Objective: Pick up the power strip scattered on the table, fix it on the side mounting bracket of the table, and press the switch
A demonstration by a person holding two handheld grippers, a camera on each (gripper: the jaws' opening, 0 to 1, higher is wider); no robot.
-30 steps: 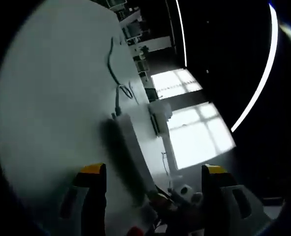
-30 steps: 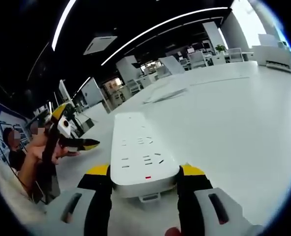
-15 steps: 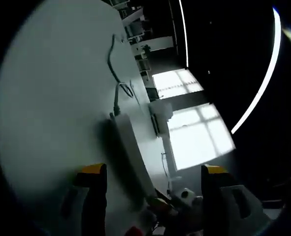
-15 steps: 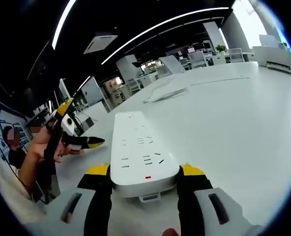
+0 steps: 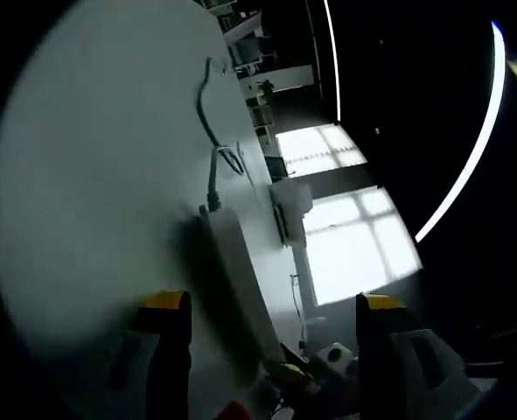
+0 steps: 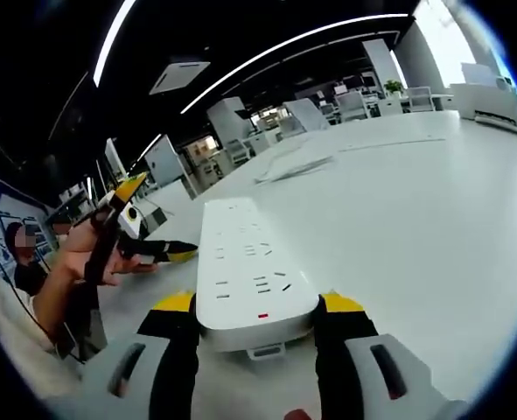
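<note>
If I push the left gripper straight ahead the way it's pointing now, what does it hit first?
Probably the power strip: it runs up between the open left gripper's jaws, its near end held by the right gripper. Depth is unclear, and the white table lies close alongside.

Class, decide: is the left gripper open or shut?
Open. The left gripper shows its yellow-tipped jaws standing wide apart with nothing between them; the power strip lies beyond.

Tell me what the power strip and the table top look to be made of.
Power strip: likely hard white plastic, smooth and faintly glossy, with moulded socket slots and rounded edges. Table: a smooth, pale, matt top, perhaps laminate; the material underneath cannot be told. The right claw is shut on the strip's end.
</note>
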